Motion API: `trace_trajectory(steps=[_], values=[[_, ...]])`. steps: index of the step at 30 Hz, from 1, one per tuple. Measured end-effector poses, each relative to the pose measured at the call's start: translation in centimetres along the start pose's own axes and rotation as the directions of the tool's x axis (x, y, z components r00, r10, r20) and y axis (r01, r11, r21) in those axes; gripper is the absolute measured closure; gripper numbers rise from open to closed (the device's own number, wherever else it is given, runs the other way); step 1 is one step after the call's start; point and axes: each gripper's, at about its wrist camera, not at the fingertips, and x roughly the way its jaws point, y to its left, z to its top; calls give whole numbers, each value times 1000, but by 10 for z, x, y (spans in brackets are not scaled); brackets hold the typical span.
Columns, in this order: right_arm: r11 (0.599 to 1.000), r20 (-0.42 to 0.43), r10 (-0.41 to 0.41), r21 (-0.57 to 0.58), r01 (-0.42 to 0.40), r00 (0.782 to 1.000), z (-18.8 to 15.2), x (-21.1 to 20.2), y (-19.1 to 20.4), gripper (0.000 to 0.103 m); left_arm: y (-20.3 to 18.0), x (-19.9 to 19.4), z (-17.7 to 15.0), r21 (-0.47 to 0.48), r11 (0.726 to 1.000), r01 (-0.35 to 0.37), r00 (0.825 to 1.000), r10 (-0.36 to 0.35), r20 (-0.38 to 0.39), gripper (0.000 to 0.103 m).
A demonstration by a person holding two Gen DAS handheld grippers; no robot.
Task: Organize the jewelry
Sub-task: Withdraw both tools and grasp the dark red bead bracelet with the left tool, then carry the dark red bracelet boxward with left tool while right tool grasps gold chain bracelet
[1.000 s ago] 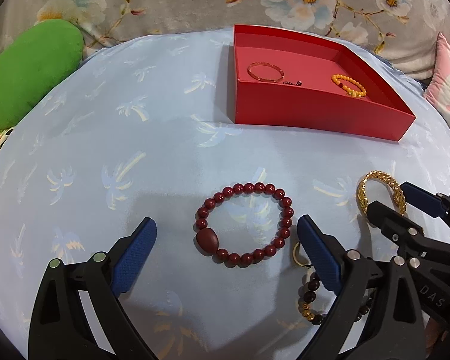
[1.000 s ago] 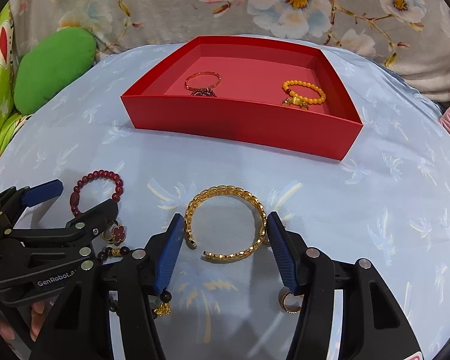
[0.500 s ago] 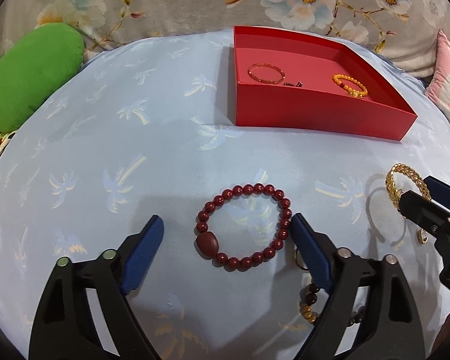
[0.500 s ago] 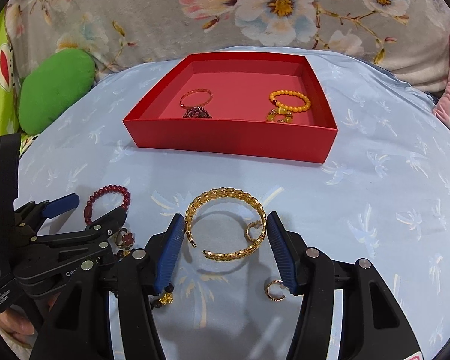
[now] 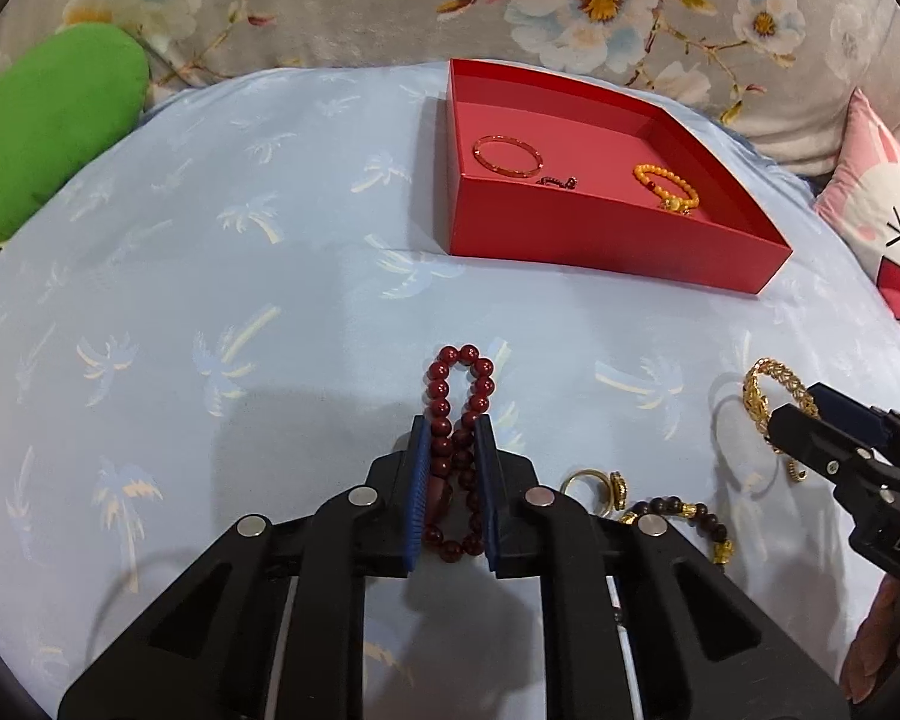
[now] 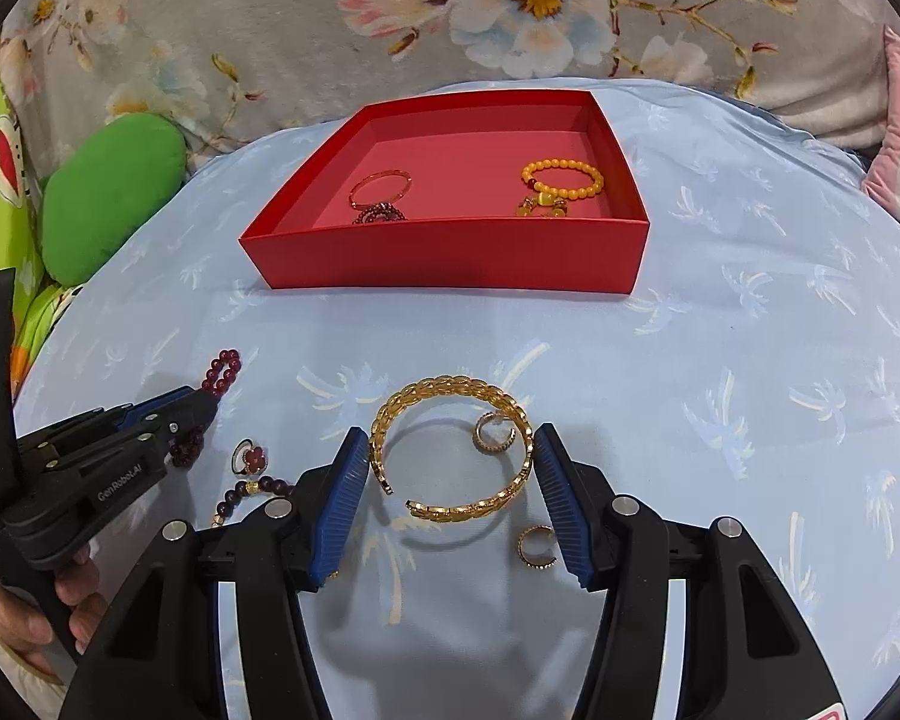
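Since the earlier frame, the left tongs (image 5: 452,441) have been closing on the dark red bead bracelet (image 5: 457,420), which now sits squashed from a round loop into a narrow one, pinched between the blue pads low in the centre of the left wrist view. The right tongs (image 6: 450,459) pinch the gold cuff bracelet (image 6: 453,450) at half spread, and the cuff appears raised off the light blue bedspread (image 5: 210,276), its shadow lying apart beneath it.

Judging by what lies where, the sorting is partly done. Inside the red box (image 6: 450,261) in the upper middle of the right wrist view lie a thin gold bangle (image 6: 380,186), a small dark piece just beside it, and an orange bead bracelet (image 6: 563,179) with gold charms. Both gripped bracelets are not yet in the box. Left on the bedspread are a red clover ring (image 6: 252,457), a dark bead strand with gold beads (image 5: 684,516) and two small gold open rings (image 6: 537,547).

Only the right wrist view shows those open rings clearly, one inside the cuff's circle, and the clover shape of the ring. It also shows a hand (image 6: 42,606) on the left tongs' handle. Only the left wrist view shows the pads pressing on the red beads and most of the dark strand.
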Motion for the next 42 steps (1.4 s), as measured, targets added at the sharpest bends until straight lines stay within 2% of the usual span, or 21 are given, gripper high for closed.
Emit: trace_trajectory(steps=[3, 6, 23, 30, 36, 42], values=[[1000, 3, 0, 3, 0, 1000, 0, -2, -1, 49, 1, -1, -1, -9, 1000, 10, 1000, -10, 1, 90], [1000, 6, 9, 10, -9, 1000, 0, -4, -2, 49, 2, -5, -2, -13, 1000, 14, 1000, -14, 9, 96], [1000, 29, 18, 5, -18, 999, 4, -11, -3, 49, 3, -12, 1, -39, 999, 38, 999, -38, -10, 96], [1000, 68, 15, -16, -14, 998, 26, -21, -4, 49, -9, -30, 26, -7, 998, 69, 997, -69, 29, 96], [999, 105, 19, -32, -16, 994, 58, -25, -6, 49, -27, -47, 61, 37, 994, 101, 992, -104, 75, 96], [1000, 123, 23, -16, -22, 992, 98, -15, -16, 49, -50, -55, 110, 84, 990, 114, 984, -124, 130, 96]])
